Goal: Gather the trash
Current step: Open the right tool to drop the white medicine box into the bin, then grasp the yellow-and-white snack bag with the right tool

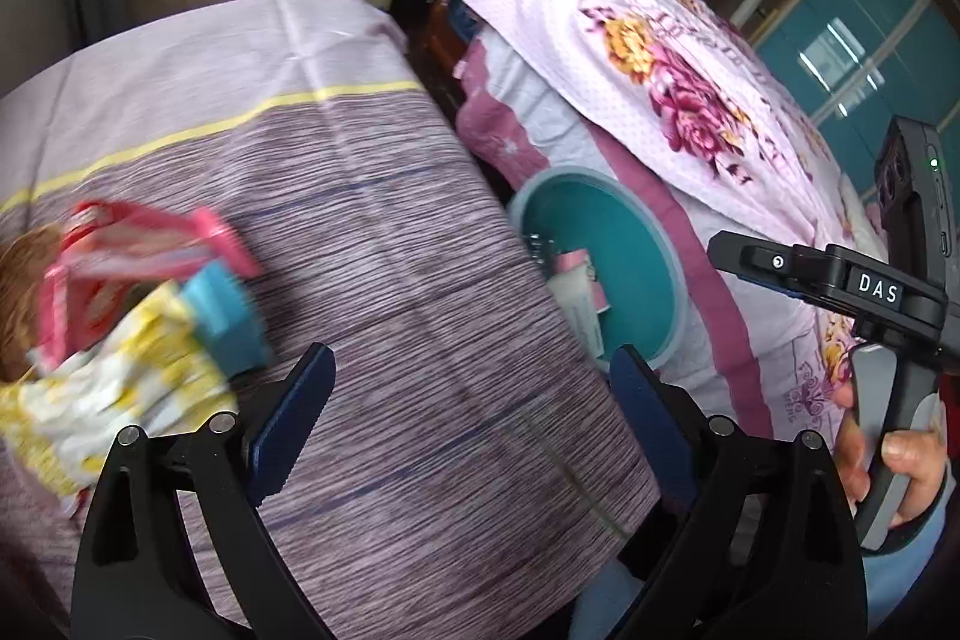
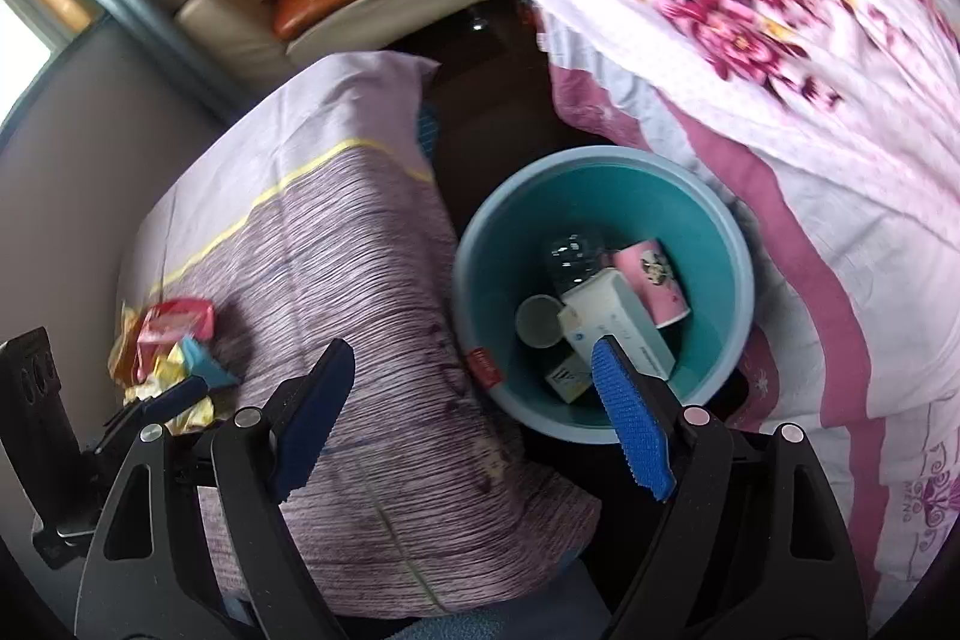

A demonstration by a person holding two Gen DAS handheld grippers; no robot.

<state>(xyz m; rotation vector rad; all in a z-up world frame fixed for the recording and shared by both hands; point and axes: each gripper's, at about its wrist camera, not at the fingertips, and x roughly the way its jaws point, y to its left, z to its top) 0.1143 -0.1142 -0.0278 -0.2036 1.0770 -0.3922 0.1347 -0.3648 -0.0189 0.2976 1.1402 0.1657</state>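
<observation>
Left tongs: blue pads of my left gripper (image 1: 471, 415) fill the bottom of the left wrist view, jaws spread wide, nothing between them but striped cloth.
Right tongs: my right gripper (image 2: 474, 418) stands apart too and carries nothing; its right pad hangs over the near rim of the bin.
Surface: purple striped sheet with a yellow line (image 1: 372, 244), draped over a low table or bed, I cannot tell which.
Trash left: a small heap at the sheet's left side. I make out a red-and-pink wrapper (image 1: 138, 250), a blue carton (image 1: 225, 325) and a crumpled yellow-and-white wrapper (image 1: 114, 400), all touching. It is blurred, so I name no brands.
Bin: teal bucket (image 2: 498, 232) on the floor, between the striped sheet and the floral quilt (image 2: 750, 10).
Already inside: a pink paper cup (image 2: 654, 286), a white box (image 2: 618, 322), a clear crushed bottle (image 2: 573, 253) and a round lid or cup beside them.
Other hand: in the left view my hand (image 1: 894, 466) grips the right tool's handle, off to the right.
Step in hand: both tongs are free, so I judge this the gap between drops, heading for the next piece.
Next move: swing the left tongs to the heap, straddle one item, the blue carton looks firmest, and close.
Watch for: wrappers are thin and slippery; a shallow pinch may slide off or drag the neighbours along.
</observation>
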